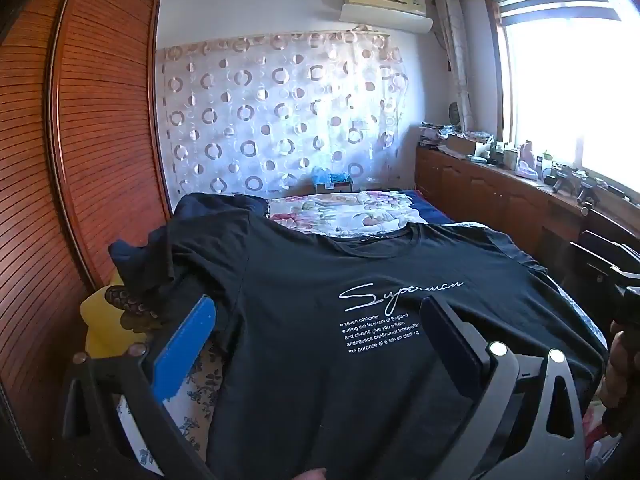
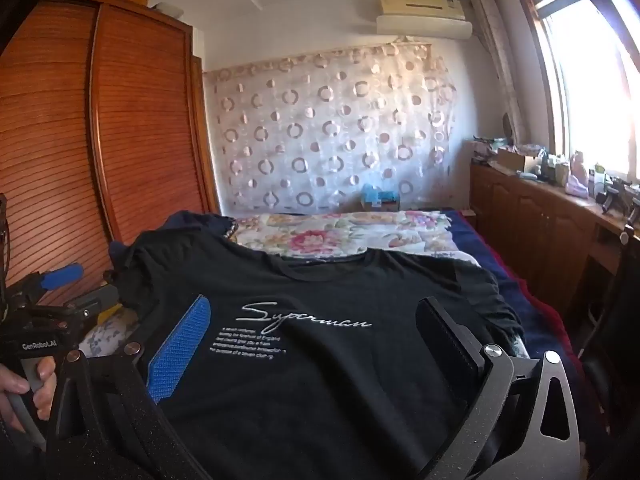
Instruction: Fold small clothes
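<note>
A black T-shirt point(image 1: 320, 280) point(image 2: 320, 300) with white "Superman" lettering lies spread face up on the bed, collar toward the far wall. My left gripper point(image 1: 316, 344) hovers over its lower chest, jaws wide open, nothing between the blue pad and the black pad. My right gripper point(image 2: 316, 348) hangs above the same area a little to the right, also wide open and empty. The left gripper point(image 2: 60, 276) and the hand holding it show at the left edge of the right wrist view. The shirt's near hem is hidden under the gripper frames.
A dark blue garment point(image 1: 208, 204) is bunched behind the shirt's left sleeve. A floral quilt point(image 1: 344, 210) covers the far bed. A louvred wooden wardrobe point(image 1: 80, 140) stands at left; a cluttered wooden cabinet point(image 1: 500, 188) runs under the window at right. A yellow item point(image 1: 100, 320) lies at the bed's left edge.
</note>
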